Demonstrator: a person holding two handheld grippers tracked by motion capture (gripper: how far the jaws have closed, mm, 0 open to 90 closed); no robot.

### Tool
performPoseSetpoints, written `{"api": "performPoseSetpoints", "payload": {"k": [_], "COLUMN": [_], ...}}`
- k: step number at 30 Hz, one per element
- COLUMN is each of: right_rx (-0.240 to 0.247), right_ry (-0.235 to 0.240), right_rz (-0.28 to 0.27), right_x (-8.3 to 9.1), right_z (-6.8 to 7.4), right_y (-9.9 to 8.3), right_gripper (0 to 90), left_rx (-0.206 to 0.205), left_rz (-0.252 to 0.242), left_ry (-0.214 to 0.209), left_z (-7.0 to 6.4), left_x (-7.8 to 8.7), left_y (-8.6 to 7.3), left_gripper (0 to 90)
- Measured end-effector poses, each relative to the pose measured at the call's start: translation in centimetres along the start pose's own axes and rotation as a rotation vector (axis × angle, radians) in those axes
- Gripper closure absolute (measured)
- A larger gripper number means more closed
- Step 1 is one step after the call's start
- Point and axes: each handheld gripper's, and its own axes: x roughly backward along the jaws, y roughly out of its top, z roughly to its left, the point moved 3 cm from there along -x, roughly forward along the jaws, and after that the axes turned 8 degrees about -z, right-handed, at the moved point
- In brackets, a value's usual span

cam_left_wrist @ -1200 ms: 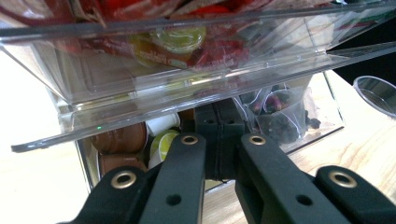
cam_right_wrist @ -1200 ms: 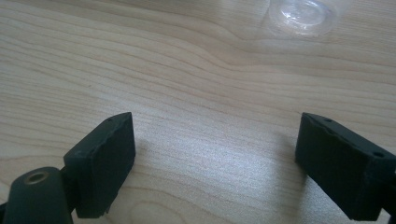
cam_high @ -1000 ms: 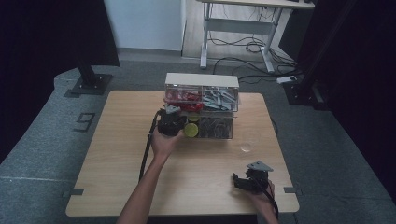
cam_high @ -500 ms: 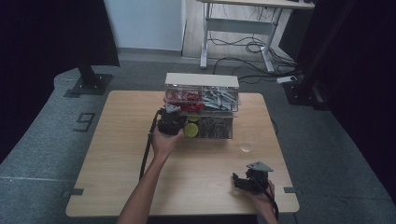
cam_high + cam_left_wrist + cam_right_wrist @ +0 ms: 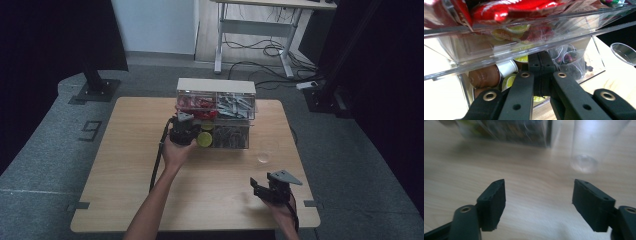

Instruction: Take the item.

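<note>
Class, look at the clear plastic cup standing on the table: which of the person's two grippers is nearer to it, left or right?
Right. The right gripper hovers just in front of the clear cup, jaws open and aimed toward it. The left gripper is farther off, at the clear organizer's lower compartment.

The tabletop (image 5: 125, 165) is pale matt wood grain, the organizer (image 5: 579, 22) clear glossy plastic holding shiny red wrappers (image 5: 506, 10) at 12 o'clock, the cup (image 5: 596, 142) clear smooth plastic, and each claw (image 5: 537, 202) matt black plastic with ribbed pads (image 5: 501, 200).
</note>
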Motion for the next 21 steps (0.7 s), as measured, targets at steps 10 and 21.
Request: {"api": "performPoseSetpoints", "payload": {"k": [10,21], "right_rx": [0.02,0.028], "right_ry": [0.027,0.064], "right_rz": [-0.057,-0.046], "right_x": [-0.2,-0.9], "right_z": [1.0,1.9], "right_y": [3.8,6.0], "right_gripper": [30.7,31.6], "left_rx": [0.004,0.011], "left_rz": [0.003,0.003], "left_ry": [-0.007,-0.016], "left_z": [0.2,0.3], "left_x": [0.0,0.1], "left_y": [0.1,0.2], "left_gripper": [90.0,90.0]}}
